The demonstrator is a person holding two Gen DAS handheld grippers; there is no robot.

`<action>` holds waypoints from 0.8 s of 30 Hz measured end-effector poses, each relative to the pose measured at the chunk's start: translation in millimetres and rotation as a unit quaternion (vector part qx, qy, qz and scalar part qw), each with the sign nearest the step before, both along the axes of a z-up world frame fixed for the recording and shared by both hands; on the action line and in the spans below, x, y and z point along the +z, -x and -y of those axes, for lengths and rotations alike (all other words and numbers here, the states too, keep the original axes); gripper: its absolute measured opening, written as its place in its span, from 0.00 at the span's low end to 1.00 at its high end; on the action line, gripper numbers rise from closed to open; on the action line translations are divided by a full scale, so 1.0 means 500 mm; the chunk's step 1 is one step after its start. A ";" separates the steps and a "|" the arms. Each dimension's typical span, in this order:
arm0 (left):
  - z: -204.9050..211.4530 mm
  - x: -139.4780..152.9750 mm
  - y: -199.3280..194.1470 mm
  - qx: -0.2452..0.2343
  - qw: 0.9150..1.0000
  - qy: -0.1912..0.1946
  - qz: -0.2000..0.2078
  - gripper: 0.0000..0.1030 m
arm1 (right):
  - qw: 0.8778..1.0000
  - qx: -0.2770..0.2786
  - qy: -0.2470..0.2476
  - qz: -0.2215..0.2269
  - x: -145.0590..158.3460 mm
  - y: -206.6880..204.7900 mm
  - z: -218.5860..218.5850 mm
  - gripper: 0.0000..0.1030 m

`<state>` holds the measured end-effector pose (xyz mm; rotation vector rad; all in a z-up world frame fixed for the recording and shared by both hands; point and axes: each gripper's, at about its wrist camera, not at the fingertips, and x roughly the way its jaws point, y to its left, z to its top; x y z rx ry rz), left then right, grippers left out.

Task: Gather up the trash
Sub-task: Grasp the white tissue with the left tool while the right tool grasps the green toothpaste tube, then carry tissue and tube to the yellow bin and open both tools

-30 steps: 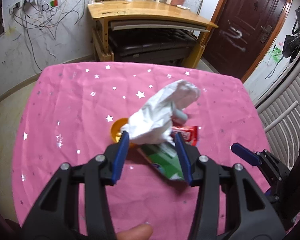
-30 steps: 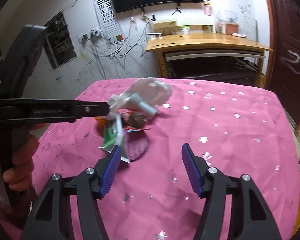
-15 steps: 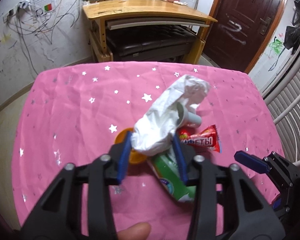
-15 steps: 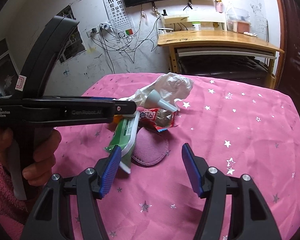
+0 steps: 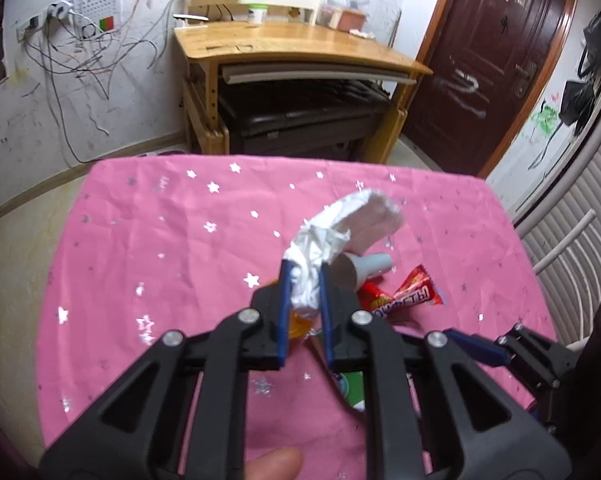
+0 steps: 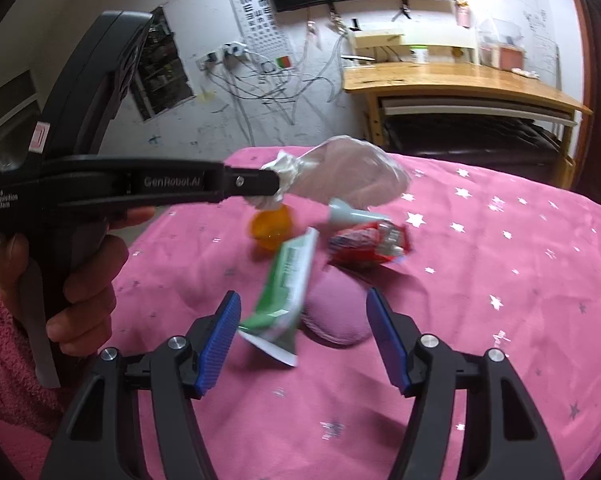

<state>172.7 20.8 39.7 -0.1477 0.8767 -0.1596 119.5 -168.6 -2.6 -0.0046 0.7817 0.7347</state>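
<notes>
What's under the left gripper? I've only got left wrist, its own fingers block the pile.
Observer: In the right wrist view, an orange cap sits on the cloth right below the left gripper, which is shut on the plastic bag.
Operator: Is the bag off the table?
Observer: Its gathered end is lifted at the jaws; the puffed end hangs over the grey funnel. Whether it touches the funnel, I cannot tell.
Operator: I see a scrap of green. What is it?
Observer: A green and white wrapper, lying partly over a round pink pad that your view hides.
Operator: Right gripper?
Observer: The right gripper is open, empty, with wrapper and pad showing between its fingers.
</notes>
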 end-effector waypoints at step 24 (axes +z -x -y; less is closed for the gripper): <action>-0.064 0.084 0.097 0.031 0.998 0.015 0.058 0.11 | 0.998 0.004 0.059 0.002 -0.008 -0.022 -0.121 0.03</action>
